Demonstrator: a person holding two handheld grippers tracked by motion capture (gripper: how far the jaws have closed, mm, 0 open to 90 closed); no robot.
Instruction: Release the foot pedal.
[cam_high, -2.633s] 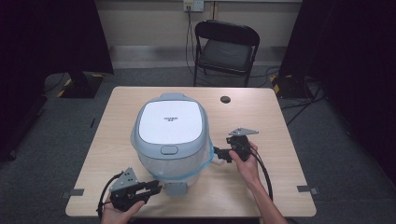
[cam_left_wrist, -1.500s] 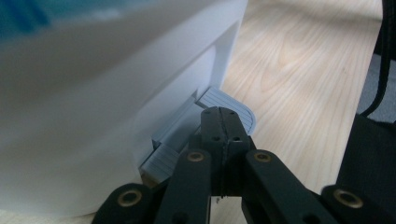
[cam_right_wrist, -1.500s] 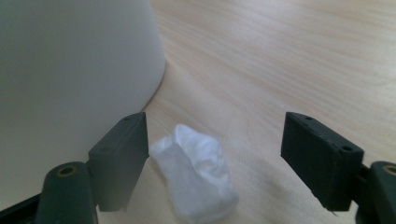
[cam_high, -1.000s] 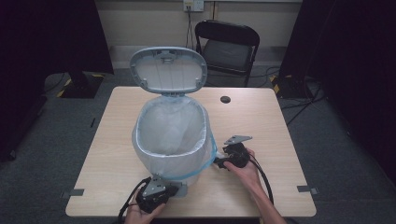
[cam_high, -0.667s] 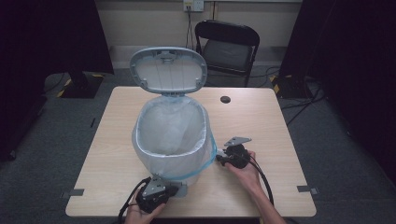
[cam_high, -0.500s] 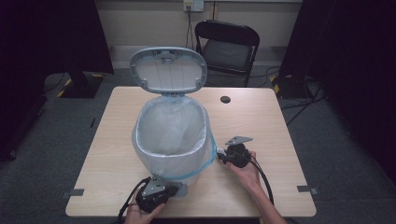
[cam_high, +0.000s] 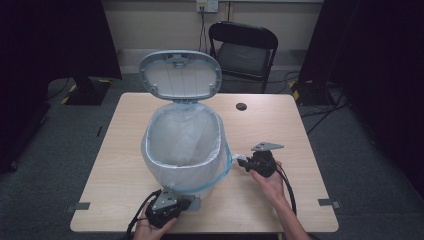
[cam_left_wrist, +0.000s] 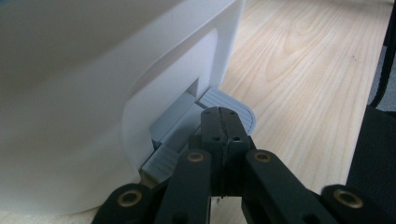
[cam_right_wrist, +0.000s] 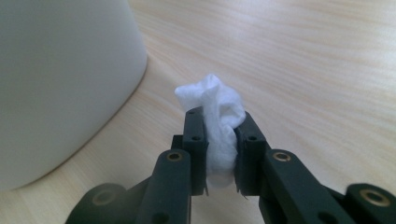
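On the table (cam_high: 280, 125), left tongs (cam_left_wrist: 223, 122) together; right tongs (cam_right_wrist: 219, 135) just clamped on tissue (cam_right_wrist: 215, 112).

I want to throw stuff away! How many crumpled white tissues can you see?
1. The white tissue is pinched between the jaws of the right gripper, low over the table beside the open bin. More could lie hidden down inside the bin's bag.
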